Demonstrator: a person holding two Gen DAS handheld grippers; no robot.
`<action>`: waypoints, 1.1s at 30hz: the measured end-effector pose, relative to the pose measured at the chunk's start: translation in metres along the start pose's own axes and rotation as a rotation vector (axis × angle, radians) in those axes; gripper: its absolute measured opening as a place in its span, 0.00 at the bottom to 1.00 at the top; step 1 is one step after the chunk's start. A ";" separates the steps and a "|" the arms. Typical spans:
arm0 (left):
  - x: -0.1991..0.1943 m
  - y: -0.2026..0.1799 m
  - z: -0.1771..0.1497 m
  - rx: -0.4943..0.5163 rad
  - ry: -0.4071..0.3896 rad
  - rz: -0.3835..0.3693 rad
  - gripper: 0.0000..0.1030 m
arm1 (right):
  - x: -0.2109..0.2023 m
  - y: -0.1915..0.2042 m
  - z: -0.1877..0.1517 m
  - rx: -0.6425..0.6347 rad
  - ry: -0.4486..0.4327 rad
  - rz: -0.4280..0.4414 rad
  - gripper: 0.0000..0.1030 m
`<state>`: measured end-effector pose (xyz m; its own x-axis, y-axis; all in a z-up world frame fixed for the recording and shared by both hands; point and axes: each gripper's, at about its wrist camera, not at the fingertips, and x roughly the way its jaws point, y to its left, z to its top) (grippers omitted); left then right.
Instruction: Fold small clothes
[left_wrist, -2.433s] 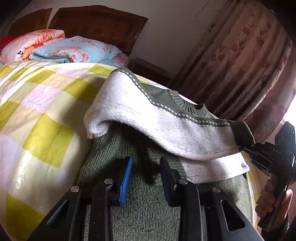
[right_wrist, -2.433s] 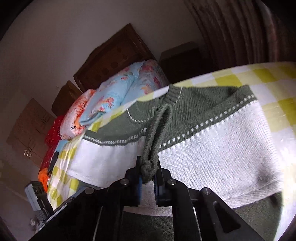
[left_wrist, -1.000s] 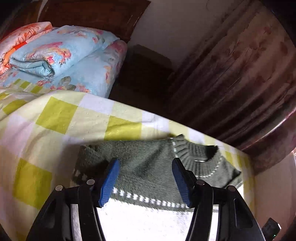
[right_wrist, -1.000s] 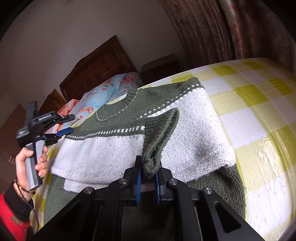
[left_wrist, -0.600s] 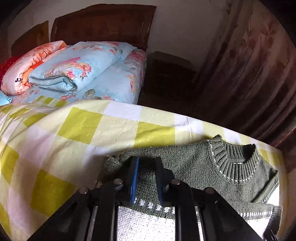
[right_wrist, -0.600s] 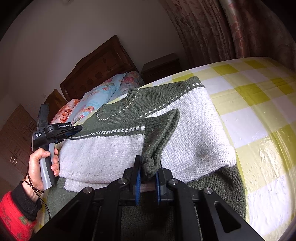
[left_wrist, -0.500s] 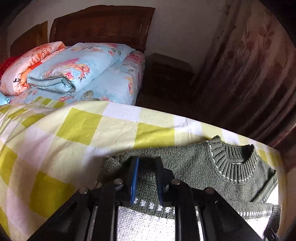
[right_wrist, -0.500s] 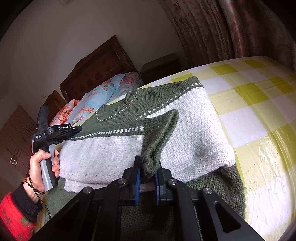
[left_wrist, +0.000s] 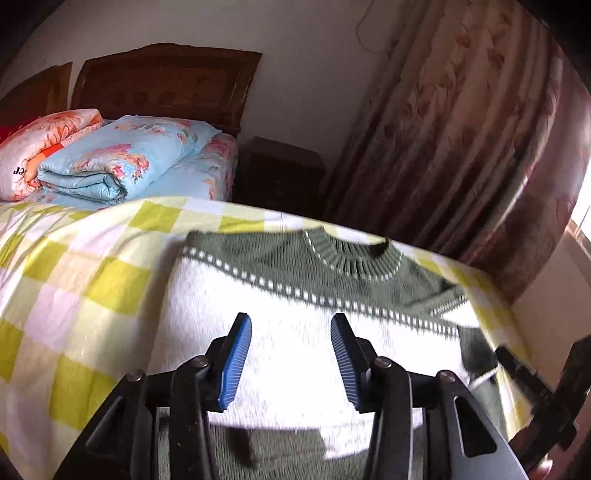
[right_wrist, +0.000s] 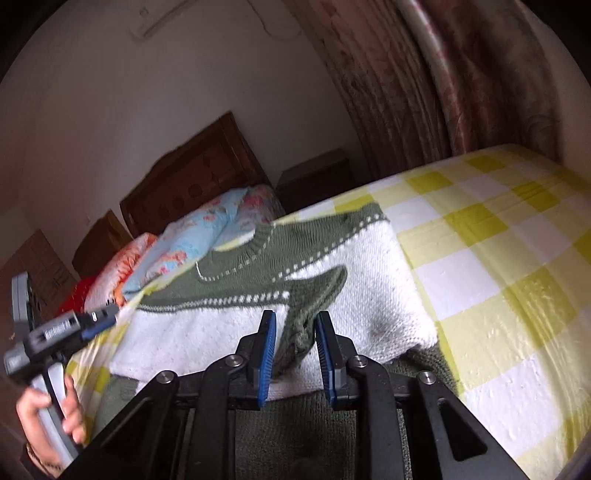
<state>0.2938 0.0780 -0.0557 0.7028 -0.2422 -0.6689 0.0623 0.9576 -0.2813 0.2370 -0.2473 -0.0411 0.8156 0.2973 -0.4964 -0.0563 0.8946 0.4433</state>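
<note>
only a dark partial letter "c" is showing on the orange folded quilt (left_wrist: 40, 146); nothing else is reading clearly.

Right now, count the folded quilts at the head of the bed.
2. A blue floral quilt lies folded near the headboard; an orange floral quilt sits beside it, nearer the frame's left edge. More may lie out of view.

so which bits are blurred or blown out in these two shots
Left wrist view: the green and white knitted sweater is motion-smeared, its white band overexposed between the open left gripper. Right wrist view: sweater edges soft, the yellow checked bedsheet sharper; both bend at fisheye rims.
</note>
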 end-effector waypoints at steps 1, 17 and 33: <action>0.004 -0.001 -0.009 0.015 0.027 0.009 0.44 | -0.007 0.003 0.001 -0.012 -0.039 0.013 0.15; 0.019 -0.020 -0.033 0.165 0.044 0.103 0.63 | 0.044 0.022 -0.006 -0.089 0.192 0.011 0.99; 0.003 -0.034 -0.036 0.219 0.050 0.140 0.61 | 0.020 0.088 -0.015 -0.357 0.131 -0.180 1.00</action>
<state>0.2684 0.0388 -0.0724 0.6798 -0.1068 -0.7256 0.1223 0.9920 -0.0314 0.2401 -0.1580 -0.0235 0.7521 0.1446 -0.6430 -0.1341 0.9888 0.0655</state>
